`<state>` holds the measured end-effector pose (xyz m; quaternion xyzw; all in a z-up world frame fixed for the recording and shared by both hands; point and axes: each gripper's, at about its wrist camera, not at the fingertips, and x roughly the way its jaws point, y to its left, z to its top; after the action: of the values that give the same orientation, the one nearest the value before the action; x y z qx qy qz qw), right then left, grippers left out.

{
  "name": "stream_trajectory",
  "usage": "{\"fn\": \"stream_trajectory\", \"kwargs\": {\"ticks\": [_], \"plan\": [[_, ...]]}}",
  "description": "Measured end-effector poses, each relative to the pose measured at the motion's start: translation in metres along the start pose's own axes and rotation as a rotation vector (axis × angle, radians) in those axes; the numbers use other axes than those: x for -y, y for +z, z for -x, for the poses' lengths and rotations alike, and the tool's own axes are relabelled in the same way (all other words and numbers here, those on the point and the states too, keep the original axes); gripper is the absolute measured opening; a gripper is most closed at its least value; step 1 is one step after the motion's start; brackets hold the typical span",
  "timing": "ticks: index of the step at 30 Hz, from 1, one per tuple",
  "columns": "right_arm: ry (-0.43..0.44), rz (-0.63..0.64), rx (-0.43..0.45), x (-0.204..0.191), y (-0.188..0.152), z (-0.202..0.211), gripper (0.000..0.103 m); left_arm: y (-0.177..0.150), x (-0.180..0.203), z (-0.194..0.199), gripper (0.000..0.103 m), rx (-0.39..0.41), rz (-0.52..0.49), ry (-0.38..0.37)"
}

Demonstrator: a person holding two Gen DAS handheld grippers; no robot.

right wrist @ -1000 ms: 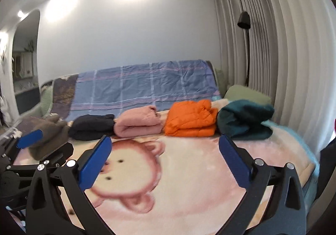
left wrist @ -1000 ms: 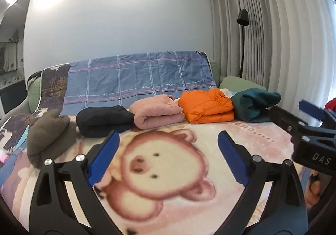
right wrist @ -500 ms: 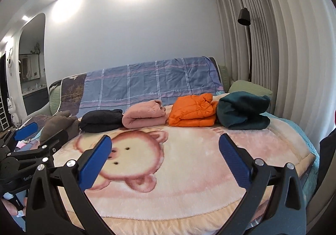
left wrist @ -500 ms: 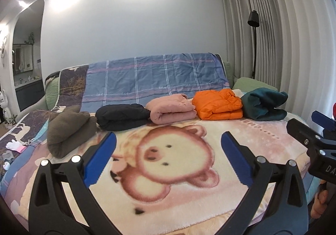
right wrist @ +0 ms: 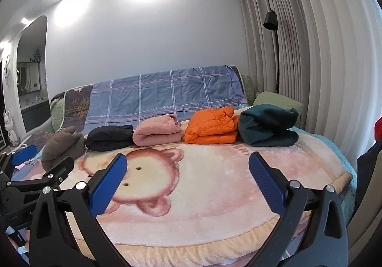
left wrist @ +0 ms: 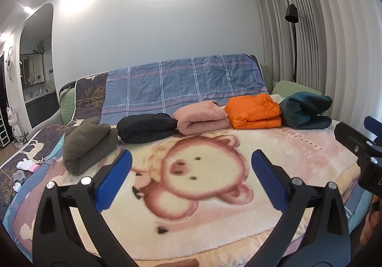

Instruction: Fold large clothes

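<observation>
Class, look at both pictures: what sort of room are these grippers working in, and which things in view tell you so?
Most likely a home bedroom: a bed under a bear-print blanket, folded clothes along its far side, a floor lamp by full-length curtains.

Both tools are built alike. The left gripper (left wrist: pixel 191 171) has two black plastic arms that spread into a wide V, each ending in a flat blue pad (left wrist: pixel 114 181) with a ribbed face, and each arm carries a pair of round silver screws (left wrist: pixel 86 180) near its joint. The right gripper (right wrist: pixel 187 177) has the same black frame, silver screws and blue pads (right wrist: pixel 267 183) with a fine textured surface. White lettering marks its black body where it shows in the left view.
</observation>
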<state>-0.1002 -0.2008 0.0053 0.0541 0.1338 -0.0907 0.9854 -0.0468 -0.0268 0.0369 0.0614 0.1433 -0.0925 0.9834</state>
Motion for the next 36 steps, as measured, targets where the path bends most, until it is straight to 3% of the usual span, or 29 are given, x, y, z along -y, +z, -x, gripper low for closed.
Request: {"fn": "stream_trajectory", "kwargs": {"ticks": [36], "plan": [[-0.010, 0.027, -0.098, -0.020, -0.012, -0.052, 0.102, -0.022, -0.014, -0.047, 0.101, -0.094, 0.029, 0.023]]}}
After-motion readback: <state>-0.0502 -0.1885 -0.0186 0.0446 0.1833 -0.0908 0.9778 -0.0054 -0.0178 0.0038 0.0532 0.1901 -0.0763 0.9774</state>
